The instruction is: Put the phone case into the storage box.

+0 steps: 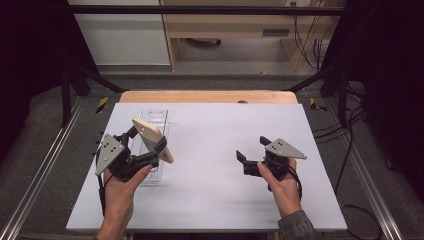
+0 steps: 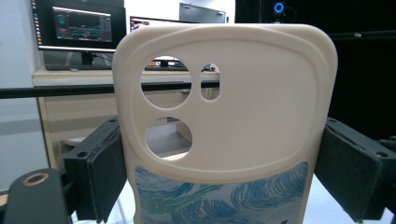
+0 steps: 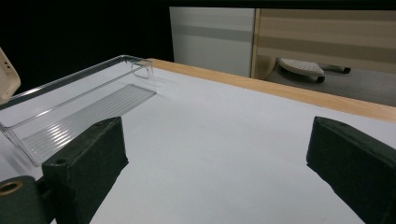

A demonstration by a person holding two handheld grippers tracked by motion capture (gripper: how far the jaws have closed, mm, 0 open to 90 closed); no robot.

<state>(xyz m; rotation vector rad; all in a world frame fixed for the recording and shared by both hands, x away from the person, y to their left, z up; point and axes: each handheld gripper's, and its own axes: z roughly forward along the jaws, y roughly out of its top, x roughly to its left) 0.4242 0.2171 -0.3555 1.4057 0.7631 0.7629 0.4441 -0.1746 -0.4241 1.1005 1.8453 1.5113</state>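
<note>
With the left hand-held gripper [image 1: 145, 145] clamped across the case [image 1: 153, 139] above the clear tray [image 1: 155, 116] on the bench [image 1: 215, 150], lower it level and release inside, keeping the right hand-held gripper [image 1: 252, 150], jaws apart, clear.
</note>
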